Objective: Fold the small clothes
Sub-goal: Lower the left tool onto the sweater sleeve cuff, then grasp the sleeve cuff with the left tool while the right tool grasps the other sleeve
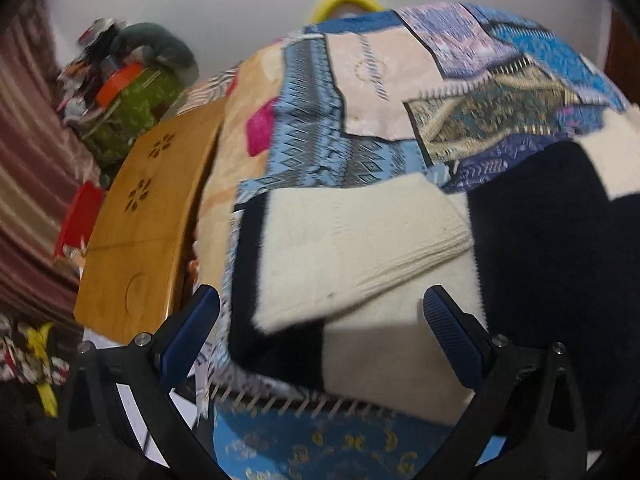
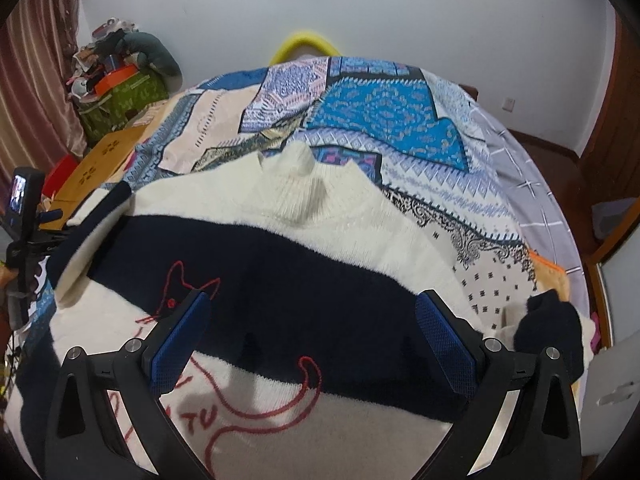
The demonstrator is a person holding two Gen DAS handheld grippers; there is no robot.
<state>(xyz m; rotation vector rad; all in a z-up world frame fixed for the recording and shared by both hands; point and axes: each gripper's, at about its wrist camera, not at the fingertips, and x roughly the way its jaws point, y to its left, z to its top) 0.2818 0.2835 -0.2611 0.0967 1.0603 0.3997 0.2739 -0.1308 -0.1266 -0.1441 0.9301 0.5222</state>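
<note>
Left claw [image 1: 320, 340] hangs released over the sweater's [image 2: 280, 264] cream sleeve [image 1: 352, 248], which lies folded in across the body on the bed [image 2: 400, 120]; right claw [image 2: 308, 340] is released too, empty above the navy band. Likely next: pinch the other sleeve [image 2: 548, 320] at its cuff and lay it flat inward, no bunching. Right bed edge sits close to that sleeve; wooden desk [image 1: 152, 208] crowds the left, far side is open.

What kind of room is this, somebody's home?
Most likely a bedroom in a home. A cream and navy sweater lies spread on a bed with a patterned quilt, a striped curtain hangs at the left, and a cluttered green box sits by the wall.
</note>
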